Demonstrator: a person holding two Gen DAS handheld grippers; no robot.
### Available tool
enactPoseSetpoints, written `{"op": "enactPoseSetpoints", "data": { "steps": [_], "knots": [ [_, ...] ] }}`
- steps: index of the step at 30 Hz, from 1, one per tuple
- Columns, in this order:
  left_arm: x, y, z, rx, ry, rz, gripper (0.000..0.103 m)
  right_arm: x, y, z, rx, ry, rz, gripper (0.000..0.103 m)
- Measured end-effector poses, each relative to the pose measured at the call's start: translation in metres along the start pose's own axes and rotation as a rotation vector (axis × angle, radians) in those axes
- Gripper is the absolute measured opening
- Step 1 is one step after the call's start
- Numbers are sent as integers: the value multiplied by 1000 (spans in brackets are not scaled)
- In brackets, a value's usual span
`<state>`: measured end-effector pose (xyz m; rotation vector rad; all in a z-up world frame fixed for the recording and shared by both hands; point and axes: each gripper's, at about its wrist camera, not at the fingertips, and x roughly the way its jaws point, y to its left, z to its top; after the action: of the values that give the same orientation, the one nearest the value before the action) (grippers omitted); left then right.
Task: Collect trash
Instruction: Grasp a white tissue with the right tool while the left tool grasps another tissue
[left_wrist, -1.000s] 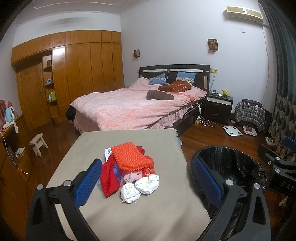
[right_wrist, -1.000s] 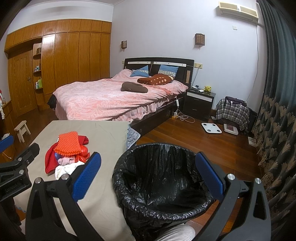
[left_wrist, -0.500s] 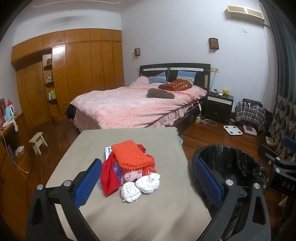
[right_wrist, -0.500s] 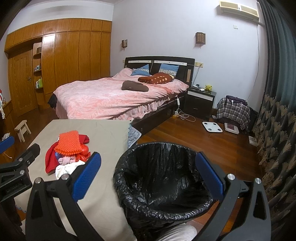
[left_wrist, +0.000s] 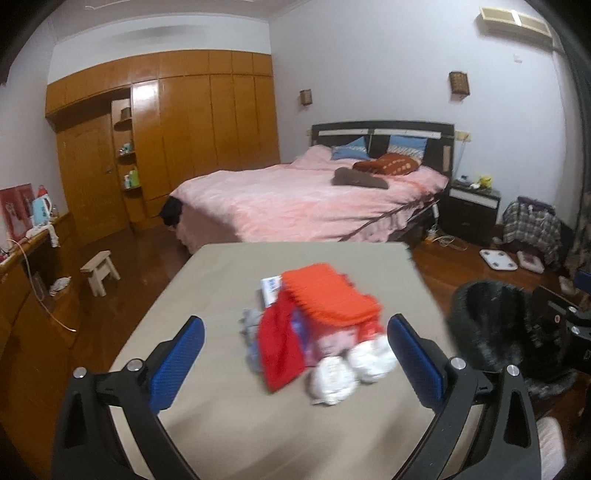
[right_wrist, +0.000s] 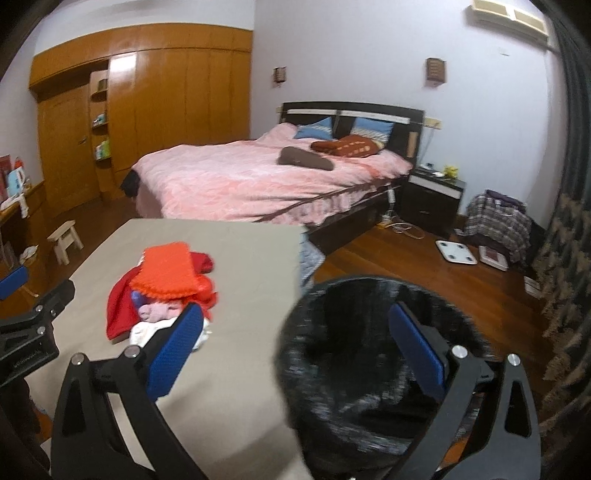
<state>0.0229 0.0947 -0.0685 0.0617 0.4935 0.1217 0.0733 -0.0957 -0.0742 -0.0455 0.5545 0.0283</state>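
A heap of trash lies on the beige table (left_wrist: 229, 280): an orange textured pad (left_wrist: 328, 293) on top, a red wrapper (left_wrist: 279, 347) at its left, and two crumpled white tissue balls (left_wrist: 351, 365) in front. My left gripper (left_wrist: 295, 358) is open and hovers just short of the heap, nothing between its blue pads. A bin lined with a black bag (right_wrist: 373, 354) stands off the table's right edge. My right gripper (right_wrist: 295, 347) is open above the bin's left rim. The same heap (right_wrist: 166, 288) shows at the left of the right wrist view.
A pink bed (left_wrist: 295, 199) fills the room behind the table. Wooden wardrobes (left_wrist: 184, 129) line the left wall, with a small stool (left_wrist: 99, 266) on the floor. A nightstand (left_wrist: 469, 214), a white scale (left_wrist: 498, 258) and a plaid bundle (left_wrist: 532, 225) sit at the right.
Both grippers have swung left: the bin slid toward the right in both views and the heap now sits between my left gripper's pads. Both views are blurred by motion.
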Motion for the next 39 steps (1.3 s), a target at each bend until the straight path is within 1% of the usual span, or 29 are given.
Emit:
{"op": "enactPoseSetpoints", "data": {
  "steps": [1,2,4,7,10,13,15,17,20,24,25,26,27,28,29,30,31,32,36,39],
  "knots": [
    [6,6,-3,1,11,11,97,9,9,-2,-6,11,18,92],
    [10,10,-6,-2,18,19,97,15,14,-2,-11,17,26,87],
    [22,18,-8,-10,33,34,97,39,32,-8,-31,48,53,79],
    [38,29,-17,-21,54,59,97,65,47,-15,-41,93,80,79],
    [57,42,-27,-43,93,71,94,97,69,-25,-45,152,121,79],
    [72,52,-35,-70,122,84,94,117,86,-33,-71,179,141,79],
    [81,57,-38,-77,136,92,94,127,92,-36,-84,198,146,79],
    [88,62,-42,-83,146,97,94,138,98,-39,-88,213,150,83],
    [95,65,-45,-83,165,95,94,152,108,-43,-102,245,155,84],
    [102,66,-48,-77,178,87,94,162,109,-46,-92,272,173,84],
    [103,66,-48,-75,183,85,94,164,109,-46,-85,279,192,79],
    [105,66,-48,-75,186,81,94,165,109,-46,-80,289,238,67],
    [106,66,-48,-75,187,79,94,165,110,-47,-79,294,260,60],
    [107,65,-48,-75,189,75,94,165,110,-47,-74,303,303,47],
    [106,64,-48,-71,191,72,94,163,111,-47,-70,307,332,38],
    [105,63,-47,-66,192,68,94,161,110,-47,-72,303,331,36],
    [106,61,-47,-62,192,65,94,160,110,-46,-75,302,328,28],
    [105,59,-46,-56,190,61,94,158,109,-46,-75,300,326,23],
    [103,49,-44,-47,191,33,90,146,96,-42,-51,284,323,21],
    [101,32,-42,-32,197,-10,85,132,84,-43,-60,261,284,21]
  ]
}}
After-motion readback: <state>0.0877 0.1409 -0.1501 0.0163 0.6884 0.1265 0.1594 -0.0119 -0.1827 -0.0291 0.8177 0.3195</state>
